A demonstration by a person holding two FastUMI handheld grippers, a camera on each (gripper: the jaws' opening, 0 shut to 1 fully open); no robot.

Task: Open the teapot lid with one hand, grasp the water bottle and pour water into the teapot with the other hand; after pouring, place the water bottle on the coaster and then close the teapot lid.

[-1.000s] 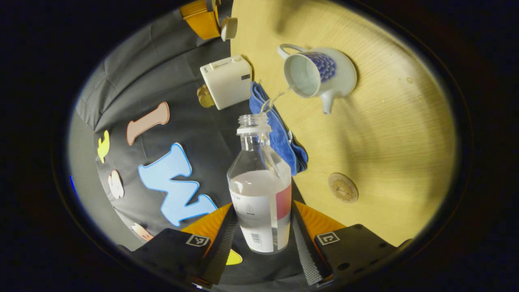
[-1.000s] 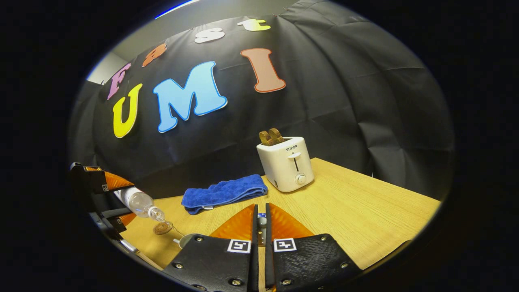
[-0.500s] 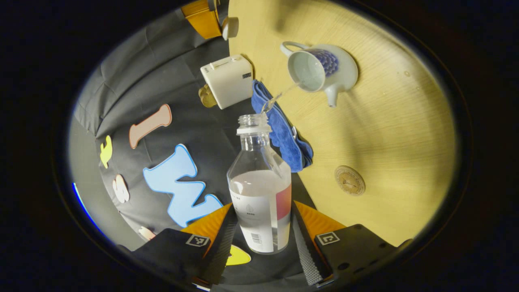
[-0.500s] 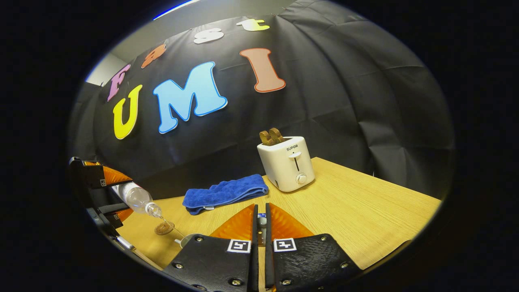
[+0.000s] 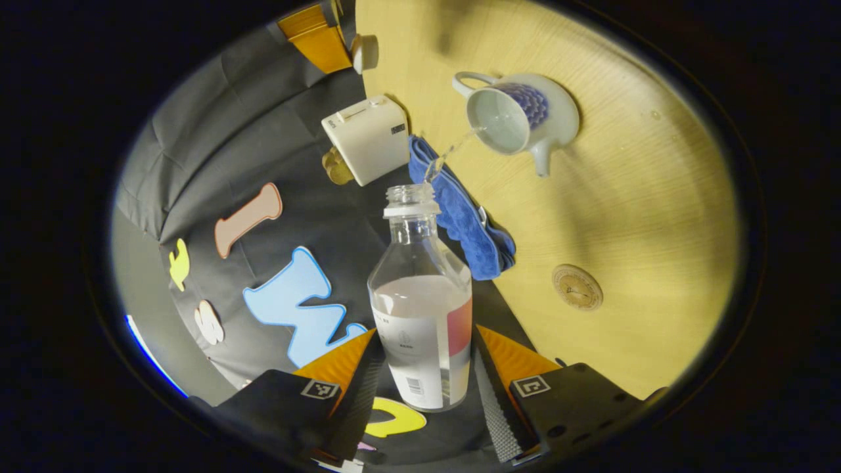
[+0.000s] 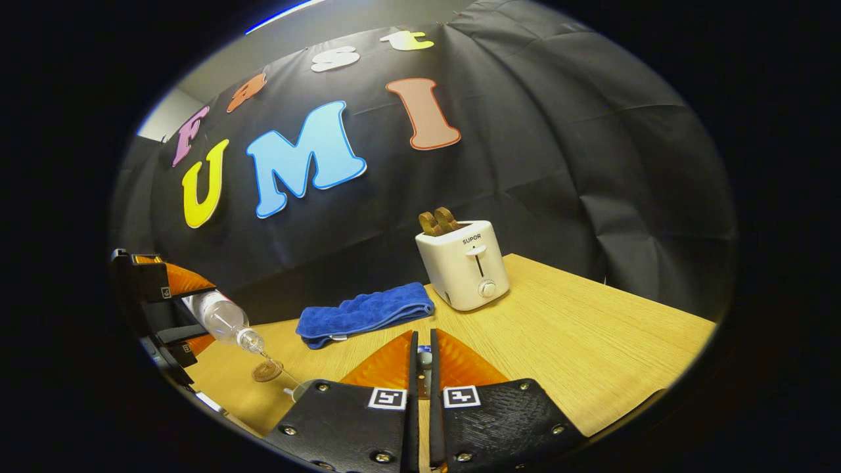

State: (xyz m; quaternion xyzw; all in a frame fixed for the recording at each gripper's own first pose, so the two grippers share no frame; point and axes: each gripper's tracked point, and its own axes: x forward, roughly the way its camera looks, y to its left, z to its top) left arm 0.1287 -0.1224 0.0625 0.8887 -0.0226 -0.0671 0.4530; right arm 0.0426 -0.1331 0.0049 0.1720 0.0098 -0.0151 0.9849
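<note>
Wooden bench (image 6: 558, 328) is backed by black cloth wall. Water bottle (image 5: 420, 309) is clamped between both fingers of the left tongs (image 5: 420, 387), tilted, uncapped, and a thin stream is poured from its mouth into the open teapot (image 5: 519, 118) on the bench. Lid (image 5: 364, 51) is seen gripped by the right tongs (image 6: 420, 358), fingers nearly together on its knob. Coaster (image 5: 577, 287) lies bare near the teapot. Blue towel (image 6: 364, 312) and white toaster (image 6: 463, 263) are set at the far edge.
</note>
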